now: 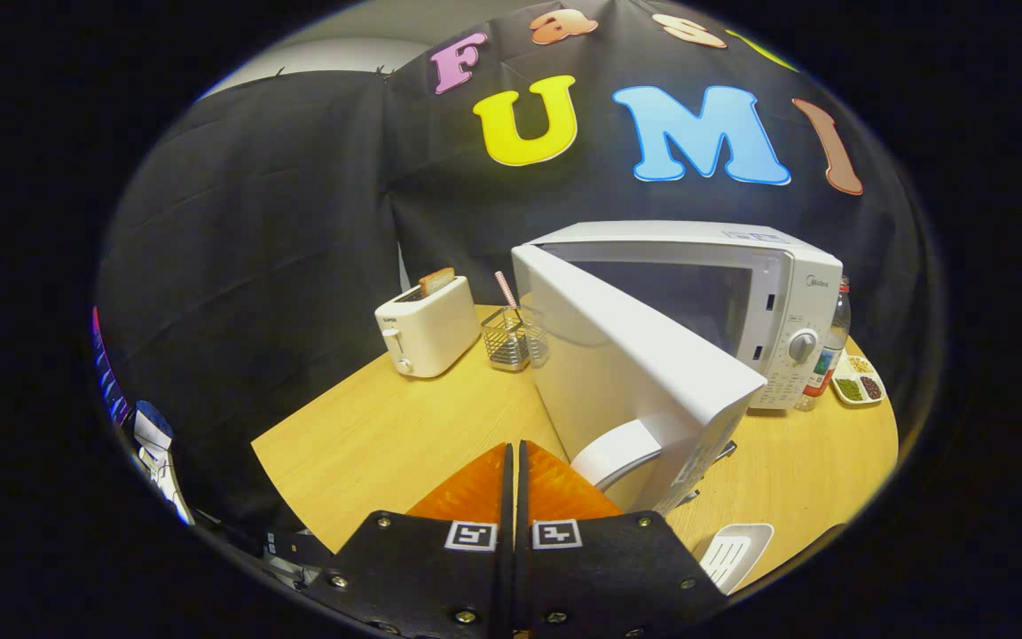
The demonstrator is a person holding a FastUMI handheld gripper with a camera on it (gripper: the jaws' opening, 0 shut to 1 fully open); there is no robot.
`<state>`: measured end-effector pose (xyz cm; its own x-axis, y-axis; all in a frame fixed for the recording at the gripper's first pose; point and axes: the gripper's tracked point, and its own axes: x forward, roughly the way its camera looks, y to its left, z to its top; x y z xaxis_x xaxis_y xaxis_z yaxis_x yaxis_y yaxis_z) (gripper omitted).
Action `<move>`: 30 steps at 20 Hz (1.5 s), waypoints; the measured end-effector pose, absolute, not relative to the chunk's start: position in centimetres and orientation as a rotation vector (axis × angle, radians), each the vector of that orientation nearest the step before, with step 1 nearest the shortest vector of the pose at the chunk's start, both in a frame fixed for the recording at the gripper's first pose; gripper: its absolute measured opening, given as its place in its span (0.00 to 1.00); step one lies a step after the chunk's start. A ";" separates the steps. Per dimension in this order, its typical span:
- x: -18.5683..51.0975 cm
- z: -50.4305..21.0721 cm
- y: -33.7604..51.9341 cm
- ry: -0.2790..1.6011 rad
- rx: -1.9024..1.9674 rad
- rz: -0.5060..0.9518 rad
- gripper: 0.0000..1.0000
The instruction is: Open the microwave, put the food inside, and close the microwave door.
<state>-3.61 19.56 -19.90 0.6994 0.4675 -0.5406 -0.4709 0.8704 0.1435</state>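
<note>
Reading left to right across the wooden table (369, 444):
Toaster (427, 327): stands at the far left of the table, slice of bread (437, 281) upright in the slot; well clear of the door swing.
Wire rack (508, 342): sits between toaster and microwave, just beside the open door's hinge side; risk of a knock if the door is pushed wider.
Gripper (514, 466): fingers pressed together, nothing held between them; tips just short of the door's lower edge.
Microwave door (644, 373): swung wide open toward the gripper, white, blank inner face; risk of a collision or a premature shut if the gripper advances straight.
Microwave (742, 293): white, cavity open and apparently empty, dial (801, 346) on the right panel.
Food: cannot tell which item; a white plate edge (622, 448) shows beneath the door, a compartment dish (859, 380) lies right of the microwave.
Spatula (733, 550): lies near the table edge, right of the fingers; snag hazard.
</note>
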 end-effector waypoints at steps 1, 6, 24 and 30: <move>-3.0 -19.9 18.8 0.600 -0.007 0.507 0.01; -0.3 -19.9 15.6 0.593 -0.004 0.437 0.01; 10.9 -21.5 6.5 0.573 0.022 0.189 0.01; 13.9 -21.7 5.7 0.565 0.035 0.134 0.01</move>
